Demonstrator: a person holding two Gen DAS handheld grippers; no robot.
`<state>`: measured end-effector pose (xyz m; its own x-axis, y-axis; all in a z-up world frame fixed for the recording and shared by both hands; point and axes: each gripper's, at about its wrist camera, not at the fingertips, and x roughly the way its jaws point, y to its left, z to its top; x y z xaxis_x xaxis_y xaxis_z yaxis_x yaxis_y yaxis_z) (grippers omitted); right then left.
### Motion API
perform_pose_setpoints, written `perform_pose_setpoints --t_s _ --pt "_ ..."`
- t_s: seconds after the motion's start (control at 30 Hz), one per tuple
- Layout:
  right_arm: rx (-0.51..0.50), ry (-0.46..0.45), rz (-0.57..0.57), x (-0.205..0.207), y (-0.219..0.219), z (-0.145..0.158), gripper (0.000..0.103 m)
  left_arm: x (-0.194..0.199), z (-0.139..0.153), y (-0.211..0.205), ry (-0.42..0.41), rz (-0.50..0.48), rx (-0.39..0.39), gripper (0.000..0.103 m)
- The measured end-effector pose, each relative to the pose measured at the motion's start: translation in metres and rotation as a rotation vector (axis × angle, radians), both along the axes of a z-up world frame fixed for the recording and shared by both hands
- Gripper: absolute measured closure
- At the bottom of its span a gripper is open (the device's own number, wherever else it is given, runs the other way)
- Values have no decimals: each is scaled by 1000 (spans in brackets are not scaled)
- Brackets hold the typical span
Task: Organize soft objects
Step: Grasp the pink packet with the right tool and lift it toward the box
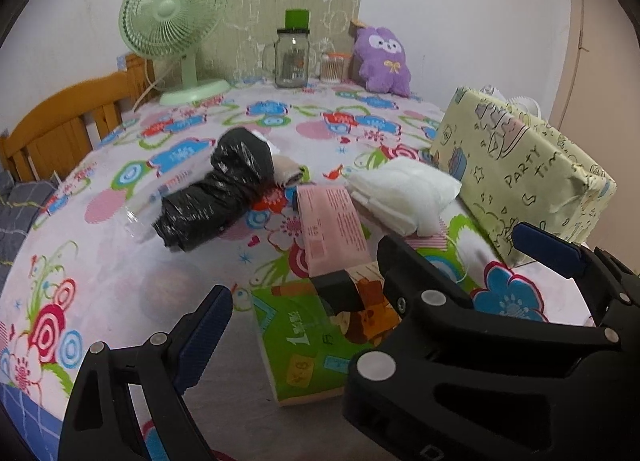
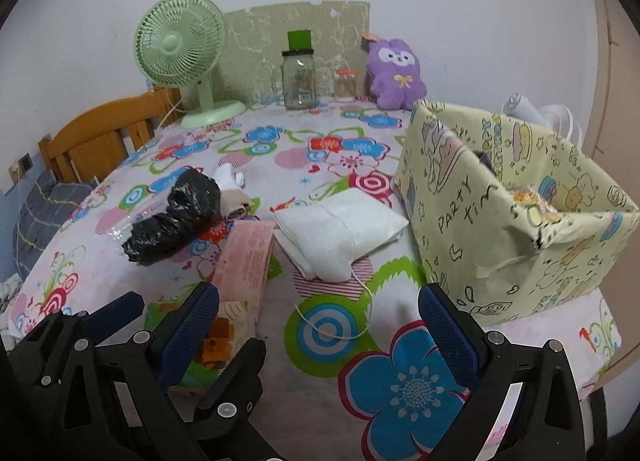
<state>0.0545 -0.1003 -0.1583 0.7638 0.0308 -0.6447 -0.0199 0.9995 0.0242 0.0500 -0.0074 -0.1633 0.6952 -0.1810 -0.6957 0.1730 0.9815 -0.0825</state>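
Both the left tongs [image 1: 316, 301] and right tongs [image 2: 318, 319] hover spread and empty. The white folded cloth pouch [image 2: 340, 235] lies beside the yellow paper-wrapped box [image 2: 520, 221]; its loose cord [image 2: 340, 335] could snag a finger and drag it.

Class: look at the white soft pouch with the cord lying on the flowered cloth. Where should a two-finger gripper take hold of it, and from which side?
Grip the white soft pouch across its near narrow end, coming from above and in front. It lies flat and puffy, so the cloth there should bunch between the fingers. The yellow patterned box crowds its right side, and the open right gripper already faces that end.
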Motion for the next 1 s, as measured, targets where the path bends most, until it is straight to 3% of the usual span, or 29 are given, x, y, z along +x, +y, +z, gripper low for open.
perform_pose_setpoints --t_s 0.07,0.13,0.63,1.0 --pt "1 11 0 2 -1 -3 2 2 -3 0 14 2 -6 10" --pt "2 19 3 4 0 -5 2 1 -4 0 11 7 -1 20" --pt "15 10 65 15 25 -2 3 6 5 23 -13 48 52 23" --pt "58 108 65 43 41 -11 24 23 0 53 13 118 62 24"
